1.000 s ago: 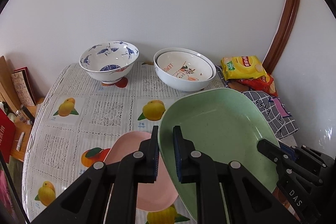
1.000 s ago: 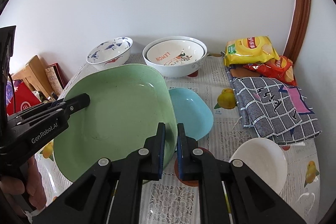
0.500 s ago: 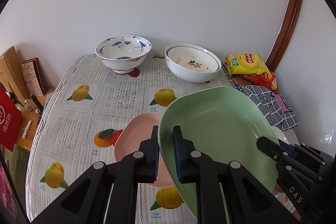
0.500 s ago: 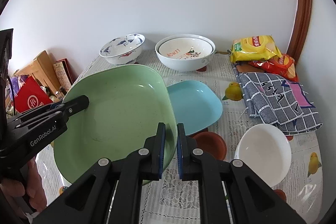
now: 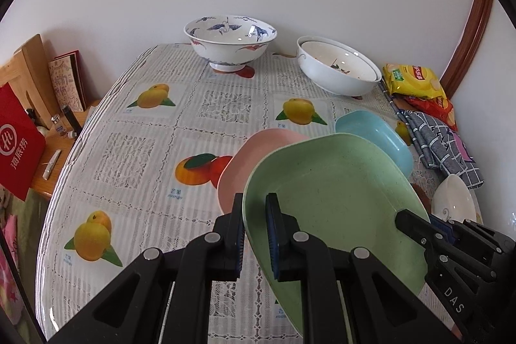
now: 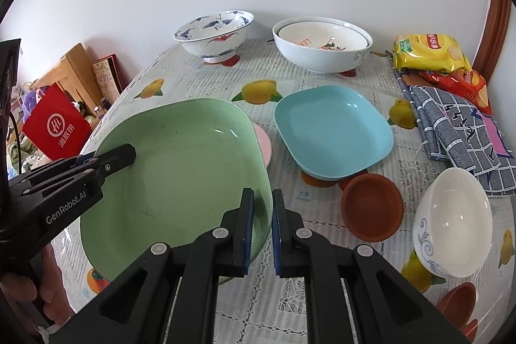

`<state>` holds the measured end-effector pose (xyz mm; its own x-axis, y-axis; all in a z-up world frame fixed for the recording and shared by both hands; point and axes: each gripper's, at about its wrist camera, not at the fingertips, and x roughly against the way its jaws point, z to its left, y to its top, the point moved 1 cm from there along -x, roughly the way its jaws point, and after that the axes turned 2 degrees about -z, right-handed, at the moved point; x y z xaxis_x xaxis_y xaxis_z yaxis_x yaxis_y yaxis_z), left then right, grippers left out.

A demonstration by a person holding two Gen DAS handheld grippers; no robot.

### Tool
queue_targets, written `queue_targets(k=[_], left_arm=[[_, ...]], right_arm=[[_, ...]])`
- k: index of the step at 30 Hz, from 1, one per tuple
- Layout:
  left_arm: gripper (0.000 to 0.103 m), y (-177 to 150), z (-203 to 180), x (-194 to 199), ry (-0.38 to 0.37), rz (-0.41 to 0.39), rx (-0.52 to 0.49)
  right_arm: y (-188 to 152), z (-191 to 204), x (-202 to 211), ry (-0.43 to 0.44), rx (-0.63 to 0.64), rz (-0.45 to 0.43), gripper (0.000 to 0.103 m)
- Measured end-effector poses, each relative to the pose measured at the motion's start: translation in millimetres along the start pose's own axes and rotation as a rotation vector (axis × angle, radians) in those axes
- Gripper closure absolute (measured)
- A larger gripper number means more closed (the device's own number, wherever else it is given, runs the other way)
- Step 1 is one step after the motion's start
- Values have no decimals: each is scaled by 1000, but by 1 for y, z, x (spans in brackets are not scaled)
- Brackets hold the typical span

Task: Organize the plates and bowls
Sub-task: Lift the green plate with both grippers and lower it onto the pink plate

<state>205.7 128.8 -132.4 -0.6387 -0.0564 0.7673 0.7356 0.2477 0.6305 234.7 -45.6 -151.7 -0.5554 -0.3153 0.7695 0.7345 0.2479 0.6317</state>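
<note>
Green plate (image 6: 180,176), clamped by left tool (image 5: 254,234) and right tool (image 6: 262,231), tilts over pink plate (image 5: 258,150); blue plate (image 6: 332,131) at 2 o'clock.

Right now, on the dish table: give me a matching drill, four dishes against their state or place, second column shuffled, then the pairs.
Column 1
1. green plate
2. pink plate
3. blue plate
4. white bowl with the orange print

Column 2
A. nested inside a larger white bowl at the back of the table
B. gripped at opposite rims by both grippers
C. mostly hidden under the held plate
D. lying on the tablecloth right of the held plate, nothing in it

Pairs: 1-B, 2-C, 3-D, 4-A
</note>
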Motion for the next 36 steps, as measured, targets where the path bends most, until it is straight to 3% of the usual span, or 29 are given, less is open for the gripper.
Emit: queue_targets(k=[12, 36], left_arm=[[90, 0, 25, -36, 19, 52, 60], [90, 10, 31, -69, 33, 86, 68]], right_arm=[[10, 15, -44, 6, 44, 59, 93], [35, 16, -84, -4, 96, 69, 91]])
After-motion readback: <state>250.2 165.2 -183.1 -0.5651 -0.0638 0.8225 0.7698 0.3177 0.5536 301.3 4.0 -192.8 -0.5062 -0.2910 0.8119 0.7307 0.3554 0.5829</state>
